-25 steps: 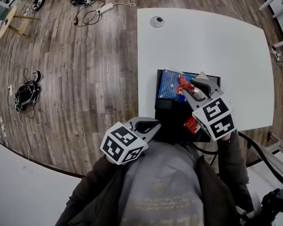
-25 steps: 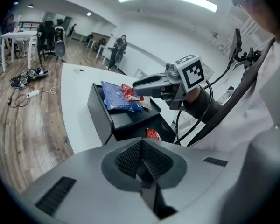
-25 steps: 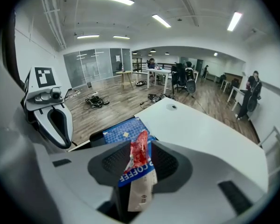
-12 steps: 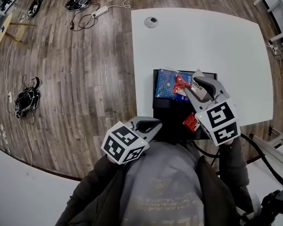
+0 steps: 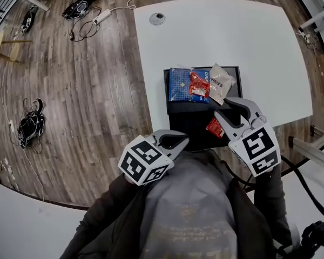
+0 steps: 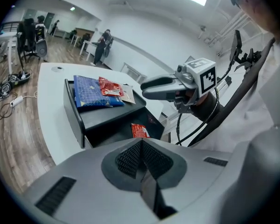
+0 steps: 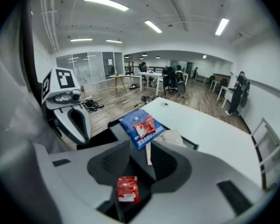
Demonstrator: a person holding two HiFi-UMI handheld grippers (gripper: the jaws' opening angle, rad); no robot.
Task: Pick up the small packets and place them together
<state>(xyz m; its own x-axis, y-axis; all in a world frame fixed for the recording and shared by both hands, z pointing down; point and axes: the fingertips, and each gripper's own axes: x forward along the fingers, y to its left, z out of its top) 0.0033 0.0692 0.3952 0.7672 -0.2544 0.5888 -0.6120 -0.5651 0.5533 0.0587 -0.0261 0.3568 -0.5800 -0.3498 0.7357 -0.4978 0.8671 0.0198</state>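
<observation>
Slippage looks the likeliest trouble: the small red packet (image 5: 216, 127) lies flat and thin on the near part of the black case (image 5: 175, 112), so closing from this slant could skid it toward the near edge or nip only a corner. The right gripper (image 5: 227, 109) has just been opening its jaws partway and holds nothing. The packet shows in the gap, nearer than the tips and untouched, apart from the blue packet (image 5: 181, 84), red packet (image 5: 198, 83) and beige packet (image 5: 220, 82) gathered at the far side. The left gripper (image 5: 173, 142) hangs near left, jaws together and empty.
</observation>
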